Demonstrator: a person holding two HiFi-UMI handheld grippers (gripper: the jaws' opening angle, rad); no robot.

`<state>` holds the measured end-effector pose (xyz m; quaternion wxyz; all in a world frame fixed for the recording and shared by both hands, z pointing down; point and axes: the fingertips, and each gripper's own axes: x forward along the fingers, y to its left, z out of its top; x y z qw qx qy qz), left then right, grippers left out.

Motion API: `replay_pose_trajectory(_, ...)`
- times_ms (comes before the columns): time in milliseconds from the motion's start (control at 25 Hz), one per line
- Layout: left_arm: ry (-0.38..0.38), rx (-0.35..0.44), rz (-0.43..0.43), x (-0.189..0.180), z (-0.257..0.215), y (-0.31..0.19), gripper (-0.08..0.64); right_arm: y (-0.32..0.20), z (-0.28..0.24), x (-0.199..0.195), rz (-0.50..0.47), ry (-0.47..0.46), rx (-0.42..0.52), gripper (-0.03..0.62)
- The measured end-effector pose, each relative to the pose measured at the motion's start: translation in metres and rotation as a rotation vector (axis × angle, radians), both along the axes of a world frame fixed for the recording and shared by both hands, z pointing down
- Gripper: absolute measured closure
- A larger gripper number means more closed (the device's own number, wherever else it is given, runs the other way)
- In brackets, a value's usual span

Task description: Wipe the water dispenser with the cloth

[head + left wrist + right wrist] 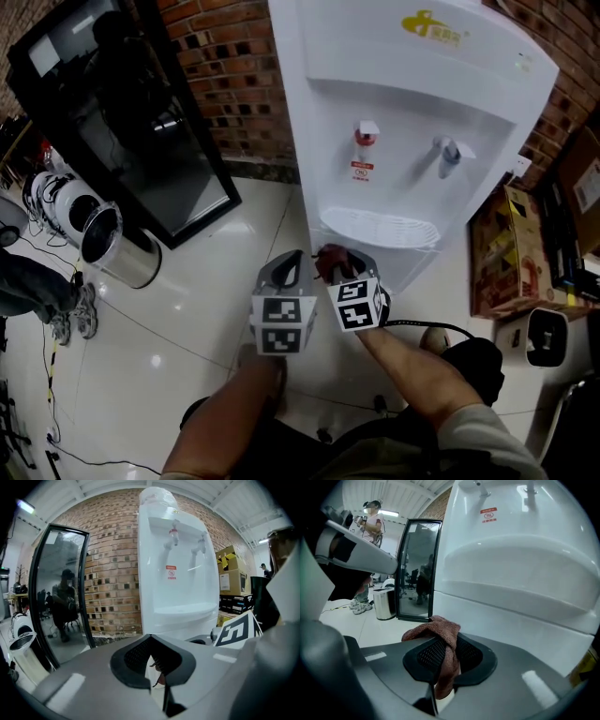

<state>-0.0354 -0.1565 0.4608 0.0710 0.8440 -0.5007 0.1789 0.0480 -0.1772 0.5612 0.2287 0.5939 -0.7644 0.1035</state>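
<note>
so the cloth [432, 627] is a small brownish-red terry rag with a fuzzy looped weave, bunched into a lump with one tail hanging down; my guess is it's feather-light and totally floppy, nothing fragile, grippy rather than slick, so it'll drape wherever it's pushed; best hold is probably a pinch across a thick fold, leaving a decent wad poking out front to do the rubbing, which is about how it sits now; the right gripper [446, 645] is clamped on it, jaws squeezing the middle of the bunch, just in front of the water dispenser [520, 573] and lower than its drip tray [380, 228]; it looks close to the white front panel but not touching; the left gripper [151, 640] has its jaws closed together, nothing held, also low in front of the dispenser; no wiping contact yet, I'd say
</note>
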Motion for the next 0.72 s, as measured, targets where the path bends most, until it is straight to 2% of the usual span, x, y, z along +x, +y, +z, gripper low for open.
replay_pose_trajectory(280, 0.01, 0.009, 0.042, 0.031, -0.003, 0.006, 0.56, 0.023, -0.005, 0.051, 0.061, 0.043, -0.007, 0.522)
replay_pose_trajectory(720, 0.006, 0.004, 0.168, 0.104, 0.001, 0.032, 0.56, 0.066, -0.015, 0.147, 0.223, 0.065, -0.011, 0.522)
